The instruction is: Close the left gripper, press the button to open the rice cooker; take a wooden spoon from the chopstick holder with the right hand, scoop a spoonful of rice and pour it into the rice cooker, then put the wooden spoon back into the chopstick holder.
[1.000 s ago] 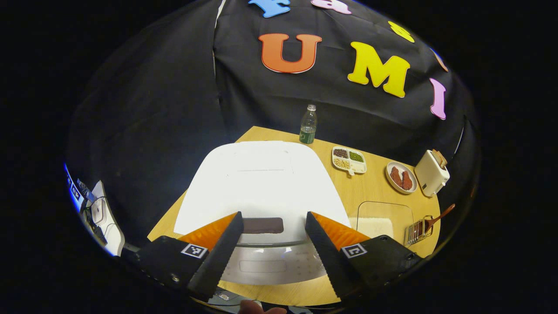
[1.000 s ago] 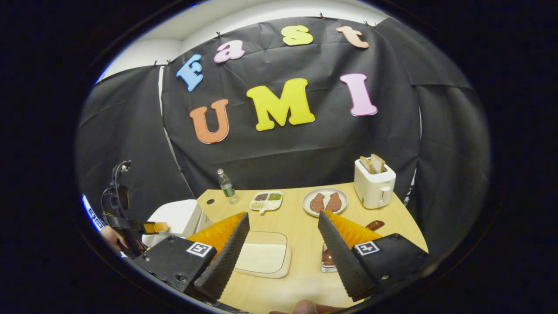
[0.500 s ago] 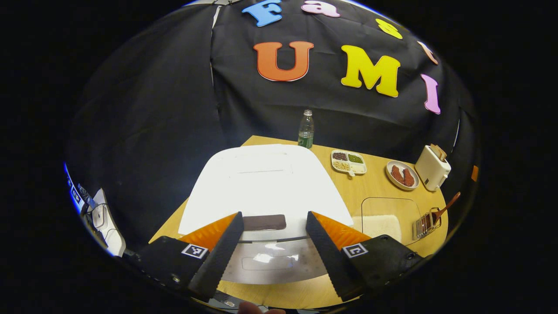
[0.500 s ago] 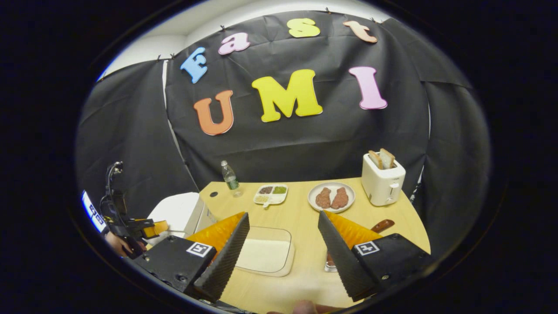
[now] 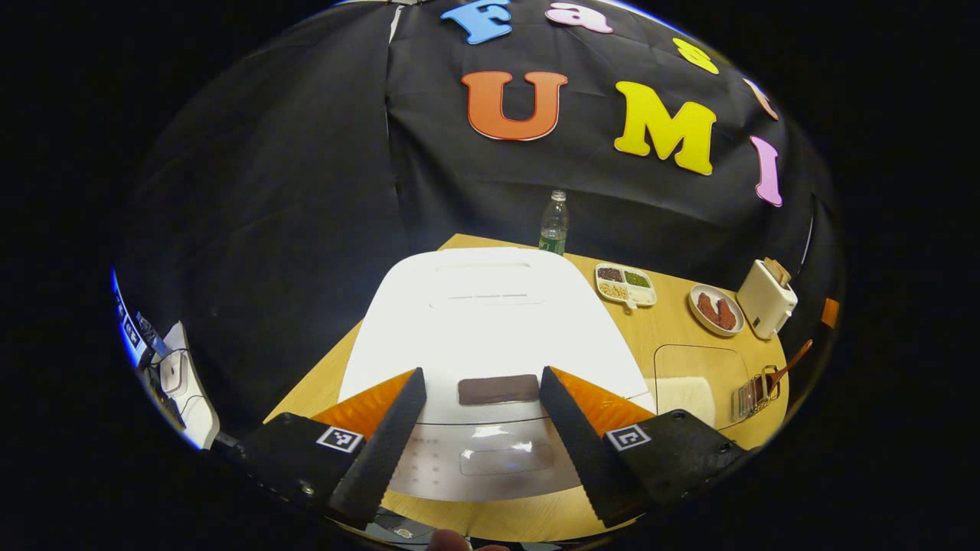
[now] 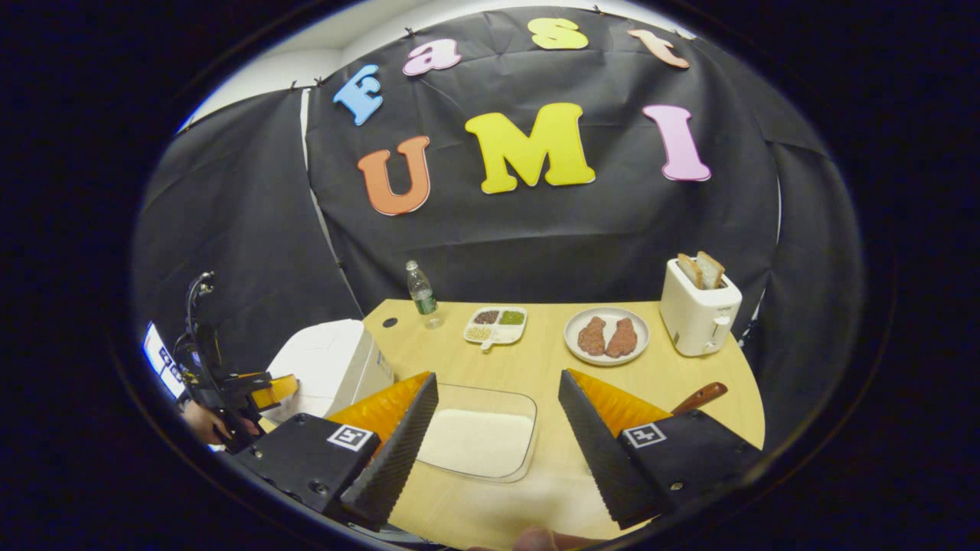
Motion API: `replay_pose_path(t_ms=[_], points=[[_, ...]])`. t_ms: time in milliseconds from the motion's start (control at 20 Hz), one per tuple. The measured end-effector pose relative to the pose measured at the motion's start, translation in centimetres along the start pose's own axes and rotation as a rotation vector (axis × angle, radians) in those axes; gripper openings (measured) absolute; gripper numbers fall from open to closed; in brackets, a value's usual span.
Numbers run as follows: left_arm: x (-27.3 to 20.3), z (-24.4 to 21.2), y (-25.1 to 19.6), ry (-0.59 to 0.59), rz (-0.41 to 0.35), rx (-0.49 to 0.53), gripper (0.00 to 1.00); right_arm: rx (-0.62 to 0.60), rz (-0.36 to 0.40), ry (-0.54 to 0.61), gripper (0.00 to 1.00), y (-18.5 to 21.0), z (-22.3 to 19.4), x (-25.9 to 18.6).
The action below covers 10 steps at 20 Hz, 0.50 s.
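Note:
The white rice cooker (image 5: 490, 321) stands shut on the table's left side, with a dark button (image 5: 498, 389) at its front edge. My left gripper (image 5: 481, 373) hovers open over that front edge, one finger on each side of the button and apart from it. In the right gripper view the cooker (image 6: 329, 367) sits at the left, with the left gripper (image 6: 256, 386) beside it. My right gripper (image 6: 498, 375) is open and empty above a clear container of rice (image 6: 478, 440). The wooden spoon (image 5: 788, 360) leans in the wire chopstick holder (image 5: 754, 392); its handle (image 6: 700, 396) shows behind my right finger.
Along the back of the wooden table (image 6: 551, 367) stand a water bottle (image 6: 421, 291), a divided dish of grains (image 6: 496, 323), a plate with two pieces of meat (image 6: 606, 337) and a white toaster with bread (image 6: 698, 310). A hand (image 6: 200, 421) holds the left gripper.
Both grippers stay open. The left one has shifted a little over the cooker's front, so the button now sits between its fingers. The right one has drifted slightly closer to the rice container.

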<state>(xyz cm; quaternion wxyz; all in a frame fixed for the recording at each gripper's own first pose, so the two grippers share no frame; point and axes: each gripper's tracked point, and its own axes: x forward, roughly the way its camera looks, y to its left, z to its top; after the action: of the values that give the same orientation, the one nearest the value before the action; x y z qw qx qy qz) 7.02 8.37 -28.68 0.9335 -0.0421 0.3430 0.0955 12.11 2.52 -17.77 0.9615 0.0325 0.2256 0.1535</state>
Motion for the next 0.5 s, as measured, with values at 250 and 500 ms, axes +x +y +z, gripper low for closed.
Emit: replay_pose_path(t_ms=[250,500], points=[[0.2,0.8,-0.1,-0.059,-0.022,0.022,1.00,-0.012,0.037,0.008,1.00,1.5,0.3,0.7],[-0.3,1.8,0.2,-0.093,0.036,0.052,0.98,-0.025,0.045,-0.032,1.00,1.2,2.1,0.4]])
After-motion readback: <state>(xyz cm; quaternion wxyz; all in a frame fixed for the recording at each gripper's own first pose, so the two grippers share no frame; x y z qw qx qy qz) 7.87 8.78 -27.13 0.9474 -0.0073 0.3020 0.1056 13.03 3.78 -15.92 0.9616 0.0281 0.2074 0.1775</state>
